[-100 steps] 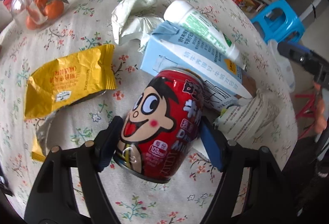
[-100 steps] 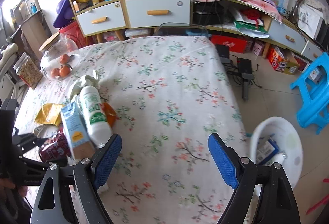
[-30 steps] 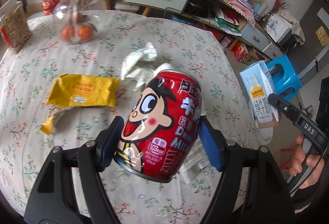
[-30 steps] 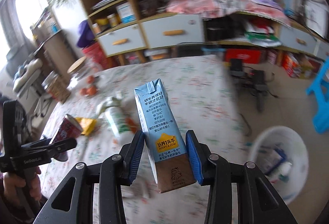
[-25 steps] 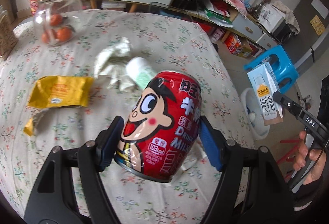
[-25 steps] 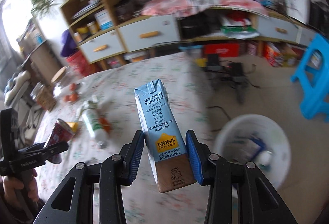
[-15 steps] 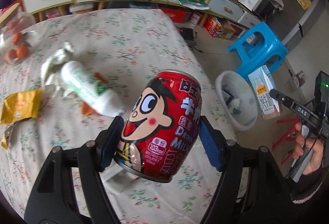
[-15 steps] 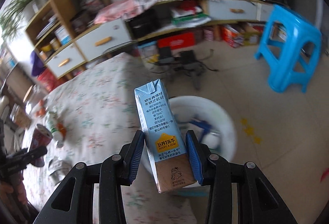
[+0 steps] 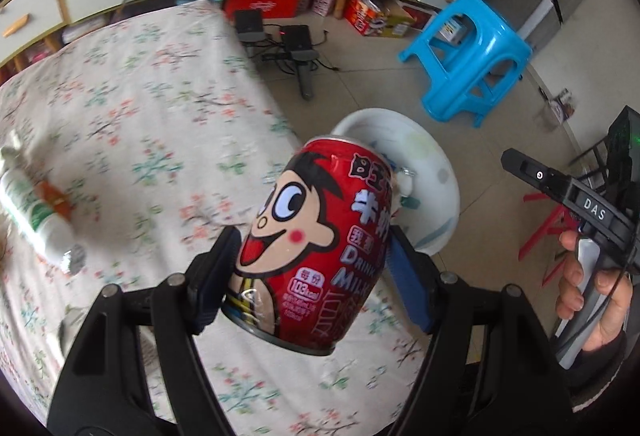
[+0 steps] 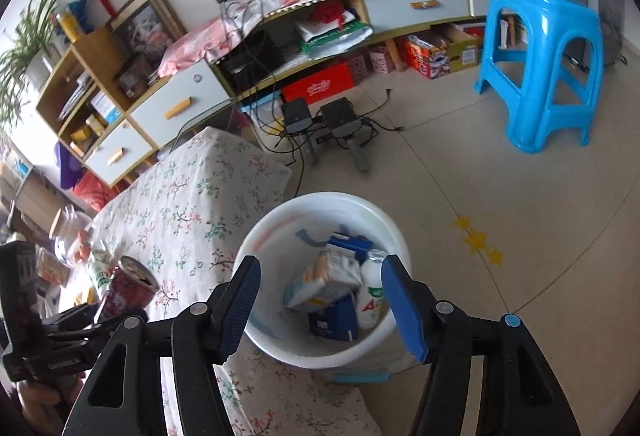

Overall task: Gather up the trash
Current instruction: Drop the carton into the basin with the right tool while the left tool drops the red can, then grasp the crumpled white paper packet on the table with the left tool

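While the left hand-held gripper point(image 9: 310, 268) clamps a red drink can point(image 9: 308, 248) between its blue pads — the can tilted, its cartoon face toward the camera — it hangs above the edge of the worktop point(image 9: 140, 107), which is covered in a floral cloth. Beyond the can, on the floor just beside the worktop, stands a white bin point(image 9: 432, 171), partly hidden by the can's upper rim. A white bottle with green print point(image 9: 38, 220) lies on the cloth at the far left, blurred, with something orange touching its side. To the right, a hand grips the handle of the right hand-held gripper point(image 9: 524, 165), which reaches in from the right edge of the frame, beside the bin.

In the right wrist view, the right hand-held gripper point(image 10: 322, 300) has its jaws spread wide with nothing between them, poised over the white bin point(image 10: 280, 220). Inside the bin lie a pale blue milk carton point(image 10: 324, 276) on its side, a dark blue carton point(image 10: 334, 320) under it, and a small white bottle point(image 10: 372, 300) against the right wall. The bin's left rim sits close against the hanging cloth of the worktop point(image 10: 192, 203). At the left, the red drink can point(image 10: 128, 288) shows in the other gripper's grasp, above the cloth, its opened top facing up. A blue plastic stool point(image 10: 548, 71) stands on the floor well apart from the bin — behind it, a low shelf unit point(image 10: 420, 7) runs along the wall.
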